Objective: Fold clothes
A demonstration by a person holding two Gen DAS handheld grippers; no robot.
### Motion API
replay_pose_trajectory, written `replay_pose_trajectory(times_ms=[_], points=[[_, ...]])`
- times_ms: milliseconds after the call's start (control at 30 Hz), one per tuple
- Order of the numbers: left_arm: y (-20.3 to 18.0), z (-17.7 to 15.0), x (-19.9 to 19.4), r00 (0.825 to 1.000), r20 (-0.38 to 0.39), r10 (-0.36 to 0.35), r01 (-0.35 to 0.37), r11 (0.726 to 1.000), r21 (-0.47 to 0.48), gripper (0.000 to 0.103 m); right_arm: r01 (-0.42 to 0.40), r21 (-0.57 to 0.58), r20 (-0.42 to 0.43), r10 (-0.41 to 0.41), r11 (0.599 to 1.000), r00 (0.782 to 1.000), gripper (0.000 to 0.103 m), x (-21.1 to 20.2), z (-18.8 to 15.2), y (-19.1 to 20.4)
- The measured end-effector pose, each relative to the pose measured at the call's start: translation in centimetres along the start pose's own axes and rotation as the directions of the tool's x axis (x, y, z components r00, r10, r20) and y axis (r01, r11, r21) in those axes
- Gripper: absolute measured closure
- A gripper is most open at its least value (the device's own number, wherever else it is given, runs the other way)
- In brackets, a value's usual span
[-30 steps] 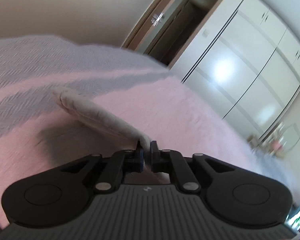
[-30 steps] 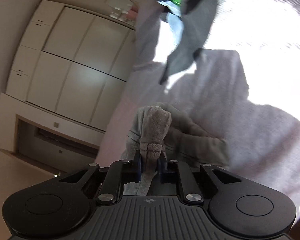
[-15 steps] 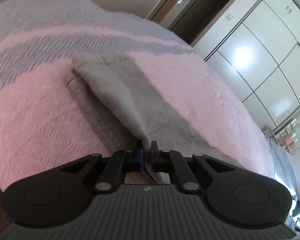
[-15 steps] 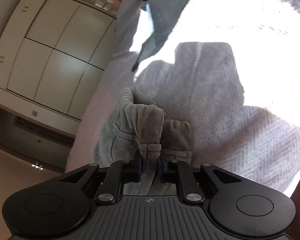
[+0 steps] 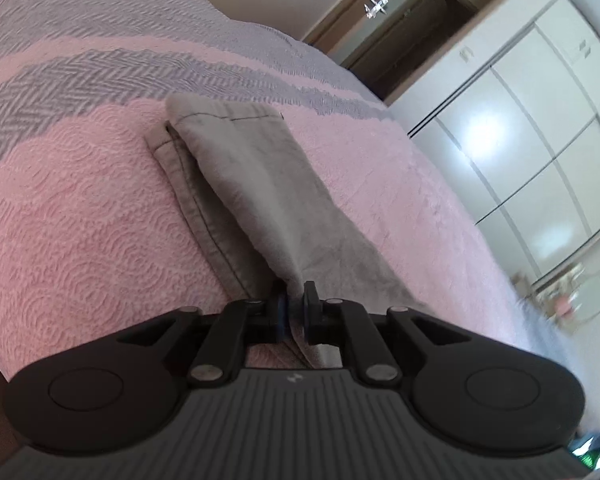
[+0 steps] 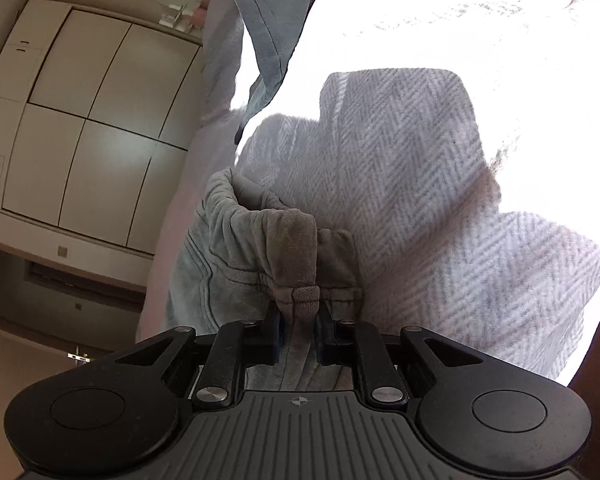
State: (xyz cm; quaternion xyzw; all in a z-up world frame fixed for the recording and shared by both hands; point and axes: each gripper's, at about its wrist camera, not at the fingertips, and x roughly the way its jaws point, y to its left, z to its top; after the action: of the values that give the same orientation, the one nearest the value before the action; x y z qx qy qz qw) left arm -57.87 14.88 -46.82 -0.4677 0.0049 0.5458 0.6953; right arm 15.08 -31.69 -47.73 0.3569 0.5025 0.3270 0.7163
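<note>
grey trousers [image 5: 260,200] laid flat on the bed [image 5: 80,220], legs stacked one on the other, hems toward the far grey stripe of the cover. near end of the trousers between the fingers of the left gripper [image 5: 295,312], fingers just parting, cloth not yet free of them: likely a release, now that the fabric lies down. bunched waistband of the trousers [image 6: 296,248] pinched tight in the fingers of the right gripper [image 6: 298,330], held low over the bed, probably to keep that end from slumping while the fold settles. judged midway: one lengthwise fold made, a crosswise fold yet to come.

bed covered in a woven pink and grey spread, soft and a little grippy by the look. beyond the trousers a dark doorway [image 5: 420,32] and white wardrobe doors [image 5: 540,160]. more clothes [image 6: 268,20] heaped further up the bed, in hard sunlight.
</note>
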Motion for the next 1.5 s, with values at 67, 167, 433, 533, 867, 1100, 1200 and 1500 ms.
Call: replay_pose_trajectory(times_ms=[67, 167, 433, 533, 867, 1100, 1200, 1500], points=[[0.4, 0.6, -0.2, 1.0, 0.025, 0.0, 0.0, 1.0, -0.016, 0.086, 0.01, -0.009, -0.005, -0.01, 1.0, 1.0, 0.09, 0.1, 0.1, 0.2], [1.0, 1.5, 0.1, 0.999, 0.046, 0.011, -0.009, 0.999, -0.039, 0.083, 0.015, -0.007, -0.008, -0.015, 1.0, 1.0, 0.089, 0.0, 0.2, 0.4], [0.9, 2.1, 0.0, 0.994, 0.106, -0.015, 0.011, 0.999, 0.04, 0.1, 0.02, -0.014, 0.005, -0.02, 1.0, 1.0, 0.089, -0.5, 1.2, 2.3], [1.8, 1.5, -0.2, 0.996, 0.086, -0.023, 0.02, 0.999, 0.035, 0.1, 0.0, -0.033, 0.012, 0.0, 0.999, 1.0, 0.089, -0.8, 2.2, 3.3], [1.5, 1.2, 0.8, 0.997, 0.069, 0.021, -0.028, 0.995, 0.095, 0.097, 0.0, -0.019, 0.01, 0.001, 1.0, 1.0, 0.089, -0.9, 1.6, 1.9], [-5.3, -0.1, 0.6, 0.95, 0.138, 0.28, -0.312, 0.837, 0.45, 0.088, 0.196, -0.316, 0.143, -0.158, 0.928, 0.977, 0.04, -3.4, -0.3, 5.6], [-6.9, -1.2, -2.2, 0.924, 0.194, 0.331, -0.383, 0.814, 0.437, 0.089, 0.315, -0.491, 0.29, -0.189, 0.812, 0.938, 0.04, -5.8, -2.3, 8.5], [-20.3, -11.8, -0.9, 0.99, -0.118, -0.072, 0.136, 0.667, 0.733, 0.088, 0.104, -0.894, 0.094, -0.043, 0.436, 0.995, 0.04, 0.1, -13.3, 15.6]])
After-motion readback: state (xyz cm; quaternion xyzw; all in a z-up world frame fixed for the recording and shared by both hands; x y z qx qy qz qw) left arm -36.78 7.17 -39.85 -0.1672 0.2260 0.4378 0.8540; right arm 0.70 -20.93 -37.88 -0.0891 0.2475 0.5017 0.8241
